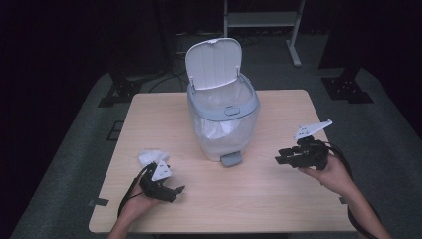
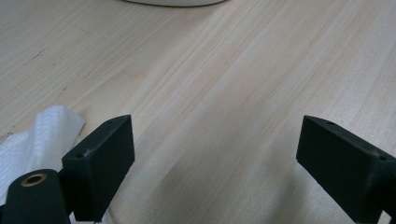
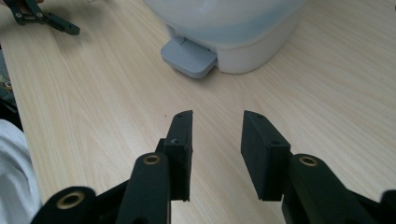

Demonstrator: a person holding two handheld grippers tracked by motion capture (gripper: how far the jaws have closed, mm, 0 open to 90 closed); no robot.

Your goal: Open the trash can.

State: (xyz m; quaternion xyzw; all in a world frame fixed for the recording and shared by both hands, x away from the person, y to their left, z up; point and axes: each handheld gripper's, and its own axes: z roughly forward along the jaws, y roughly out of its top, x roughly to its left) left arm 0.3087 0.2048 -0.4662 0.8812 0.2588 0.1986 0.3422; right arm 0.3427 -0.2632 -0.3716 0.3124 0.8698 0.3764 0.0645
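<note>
**Inspector A:** Left tool [image 1: 171, 191]: released, jaws spread wide and nothing between them, resting low on the bench [image 1: 259, 199]. Right tool [image 1: 284, 158]: also released, jaws partly apart over bare wood, nothing gripped.

**Inspector B:** And the item in hand?

**Inspector A:** A crumpled white tissue [image 1: 151, 157] lies on the bench just behind the left tool, at its outer side. In the left gripper view the tissue [image 2: 39, 135] sits beside the near jaw, not between the jaws.

**Inspector B:** Risk there?

**Inspector A:** In my judgement, closing now would catch air or only a loose corner; light paper may tear or slip free in transit. The tool must swing round onto it first.

**Inspector B:** Further out?

**Inspector A:** The pedal bin [image 1: 223, 119] stands mid-bench, lid [image 1: 213, 62] raised, liner visible, pedal [image 1: 231, 159] facing the person. The lid appears unsupported; whether it holds open I cannot tell. If it drops, the tissue lands on top. The right tool is near the pedal; a clumsy press could shove the light bin backward.
</note>
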